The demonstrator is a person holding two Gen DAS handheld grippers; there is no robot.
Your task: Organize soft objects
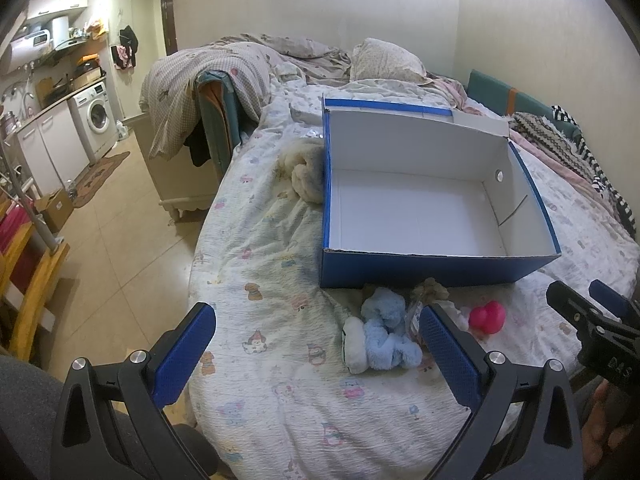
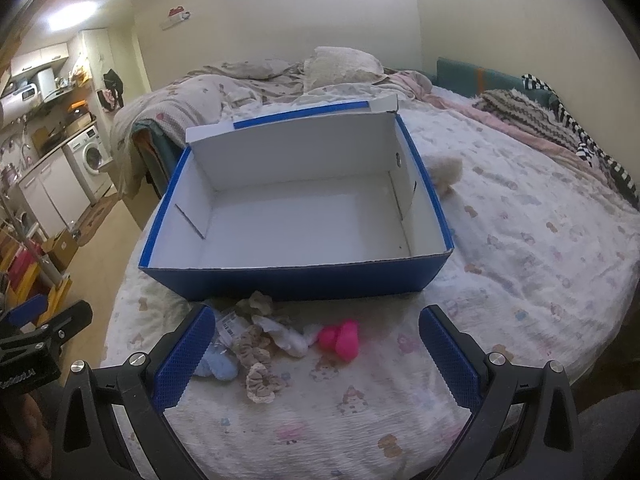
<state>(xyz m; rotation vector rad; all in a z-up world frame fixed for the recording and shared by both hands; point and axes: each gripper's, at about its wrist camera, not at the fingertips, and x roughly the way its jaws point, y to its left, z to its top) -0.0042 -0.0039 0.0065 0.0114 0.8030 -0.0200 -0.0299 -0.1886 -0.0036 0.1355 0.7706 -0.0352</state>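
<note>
Your left hand-held gripper [image 1: 316, 354] hangs open over the bed [image 1: 280, 400], blue sock [image 1: 386, 334] just before the empty box [image 1: 420, 220].

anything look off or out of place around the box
One thing: a cream fluffy item lies alone beside the blue box, apart from the pile of soft things in front of it. The box holds nothing and looks undamaged.

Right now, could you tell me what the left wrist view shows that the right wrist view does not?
Only the left wrist view shows the left gripper with open jaws and a cream fluffy bundle against the box's left side. Only the right wrist view shows the right gripper, also open, and the beige scrunchies. Both show the empty blue box, the pink toy, the light blue cloth and the bed.
</note>
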